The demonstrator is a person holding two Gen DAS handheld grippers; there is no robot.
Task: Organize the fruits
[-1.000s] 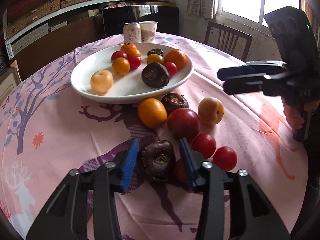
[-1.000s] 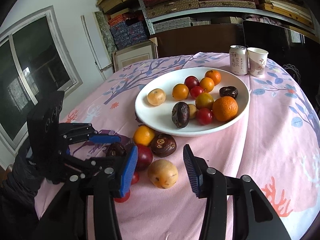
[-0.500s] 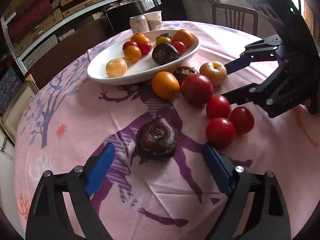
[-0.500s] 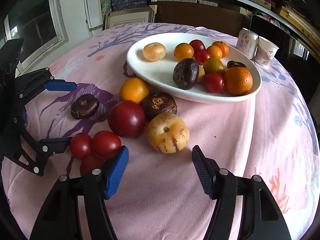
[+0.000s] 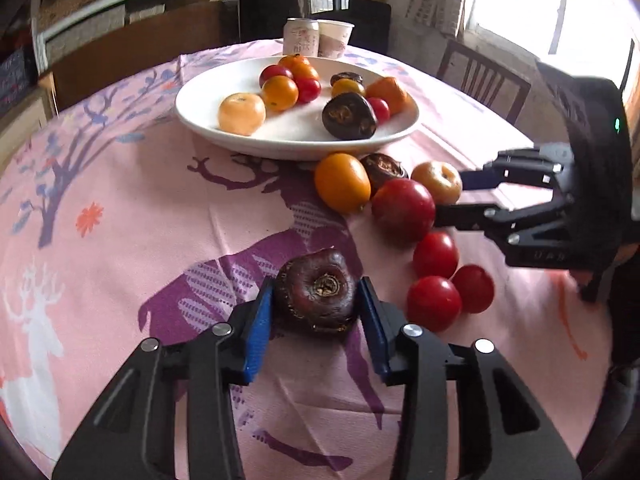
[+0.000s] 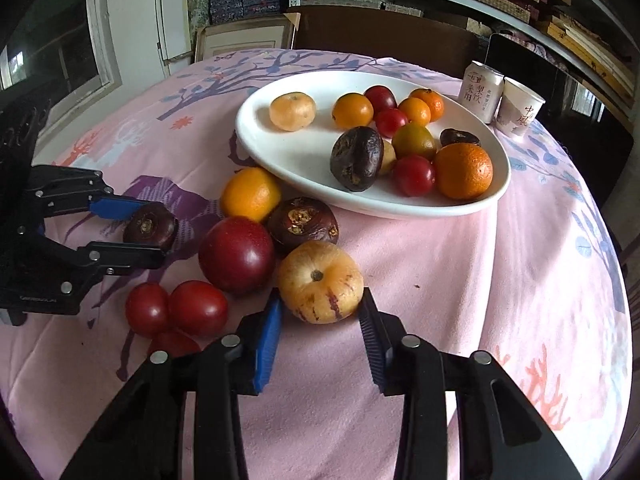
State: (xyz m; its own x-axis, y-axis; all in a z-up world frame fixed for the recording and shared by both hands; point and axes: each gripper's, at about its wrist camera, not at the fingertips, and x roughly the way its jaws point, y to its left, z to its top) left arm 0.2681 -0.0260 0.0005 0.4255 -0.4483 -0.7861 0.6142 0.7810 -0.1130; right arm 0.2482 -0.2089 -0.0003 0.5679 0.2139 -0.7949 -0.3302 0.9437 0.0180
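A white oval plate [image 5: 208, 120] [image 6: 288, 156] holds several oranges, tomatoes and dark fruits. My left gripper [image 5: 318, 298] is shut on a dark purple fruit [image 5: 316, 290] that rests on the pink tablecloth; it also shows in the right wrist view [image 6: 150, 224]. My right gripper [image 6: 320, 312] brackets a yellow striped fruit [image 6: 320, 280] [image 5: 438, 182], pads at its sides, contact unclear. Beside it lie a large red fruit [image 6: 236, 254], an orange [image 6: 250, 194], another dark fruit [image 6: 302, 222] and three red tomatoes [image 6: 196, 308].
A drink can [image 6: 480, 90] and a paper cup [image 6: 520, 108] stand behind the plate. A wooden chair [image 5: 484, 80] stands past the table's far right edge. Shelves line the back wall.
My left gripper has closed from wide open onto the dark purple fruit. My right gripper has moved forward and narrowed around the yellow striped fruit.
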